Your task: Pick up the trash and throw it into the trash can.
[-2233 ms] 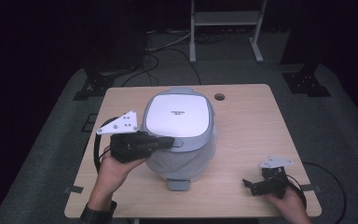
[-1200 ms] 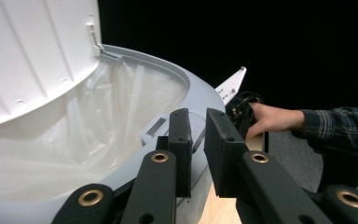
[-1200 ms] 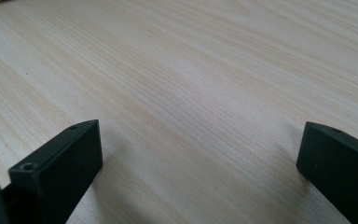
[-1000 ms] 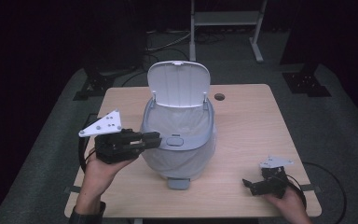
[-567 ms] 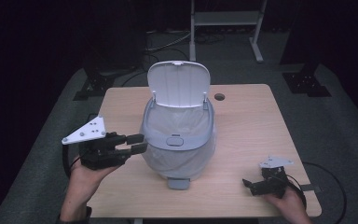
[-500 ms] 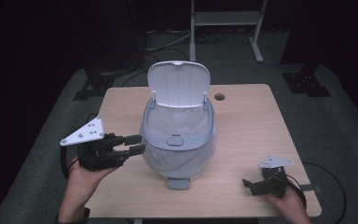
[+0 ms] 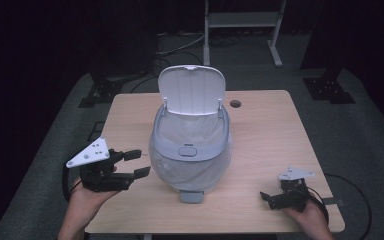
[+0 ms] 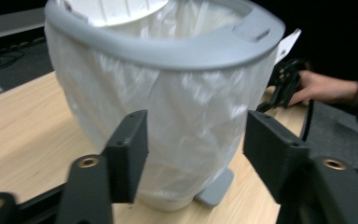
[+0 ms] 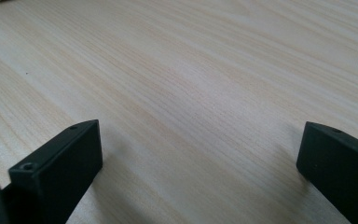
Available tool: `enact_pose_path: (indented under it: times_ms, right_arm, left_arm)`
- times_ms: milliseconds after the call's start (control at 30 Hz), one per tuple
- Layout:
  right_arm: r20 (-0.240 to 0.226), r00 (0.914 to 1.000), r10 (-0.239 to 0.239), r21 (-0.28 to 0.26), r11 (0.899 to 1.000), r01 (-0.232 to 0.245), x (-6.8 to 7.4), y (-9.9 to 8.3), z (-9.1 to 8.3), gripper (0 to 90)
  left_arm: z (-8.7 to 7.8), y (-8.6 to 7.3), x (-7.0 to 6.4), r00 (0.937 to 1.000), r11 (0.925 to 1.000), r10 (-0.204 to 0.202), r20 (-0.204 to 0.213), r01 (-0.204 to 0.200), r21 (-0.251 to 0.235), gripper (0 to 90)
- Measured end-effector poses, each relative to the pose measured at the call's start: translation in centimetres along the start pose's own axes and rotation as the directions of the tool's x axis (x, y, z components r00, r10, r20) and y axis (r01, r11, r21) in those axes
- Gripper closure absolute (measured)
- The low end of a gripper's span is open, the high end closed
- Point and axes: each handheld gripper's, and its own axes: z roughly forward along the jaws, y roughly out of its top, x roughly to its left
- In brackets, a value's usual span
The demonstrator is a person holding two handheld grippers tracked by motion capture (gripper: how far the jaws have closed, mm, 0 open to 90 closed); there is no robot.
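Table [image 7: 270,135] bare wood under the right gripper [image 9: 200,163], jaws spread wide, nothing between them; bin [image 7: 190,150] with lid [image 7: 192,91] upright stands just ahead of the left gripper [image 8: 193,156], jaws spread, empty. Risk, as judged: closing on the thin liner [image 8: 186,112] could tear it or tip the bin; bin interior hidden, left view blurred.

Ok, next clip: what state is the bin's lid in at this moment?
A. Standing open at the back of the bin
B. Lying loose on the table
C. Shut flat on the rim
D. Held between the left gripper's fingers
A: in the high view the lid stands upright, hinged at the far side of the bin, with the liner bag exposed, while the left gripper sits open beside the bin, holding nothing.
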Motion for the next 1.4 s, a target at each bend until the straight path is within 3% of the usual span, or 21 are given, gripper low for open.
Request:
enact_pose_path:
  times_ms: [333, 633, 833, 1133, 1400]
  right_arm:
    - [0.001, 1.0, 0.001, -0.001, 1.0, -0.001, 0.0, 0.0, 0.0, 0.0]
    - [0.001, 1.0, 0.001, -0.001, 1.0, -0.001, 0.0, 0.0, 0.0, 0.0]
    - [0.001, 1.0, 0.0, -0.001, 1.0, 0.0, 0.0, 0.0, 0.0, 0.0]
    - [0.001, 1.0, 0.001, -0.001, 1.0, -0.001, 0.0, 0.0, 0.0, 0.0]
    - [0.001, 1.0, 0.0, -0.001, 1.0, 0.0, 0.0, 0.0, 0.0, 0.0]
  left_arm:
    - [0.6, -2.9, 0.2, 0.998, 0.9994, -0.003, -0.063, 0.005, 0.035, 19.7]
    - [1.8, -5.4, 0.6, 0.9934, 0.9974, -0.003, -0.114, 0.011, 0.071, 10.2]
    - [2.5, -7.2, 1.1, 0.9921, 0.9954, -0.009, -0.125, 0.021, 0.094, 5.9]
    - [3.6, -9.7, 1.6, 0.9877, 0.9876, -0.011, -0.156, 0.035, 0.153, 0.0]
    - [4.7, -11.4, 1.9, 0.983, 0.9771, 0.006, -0.183, 0.033, 0.21, 0.0]
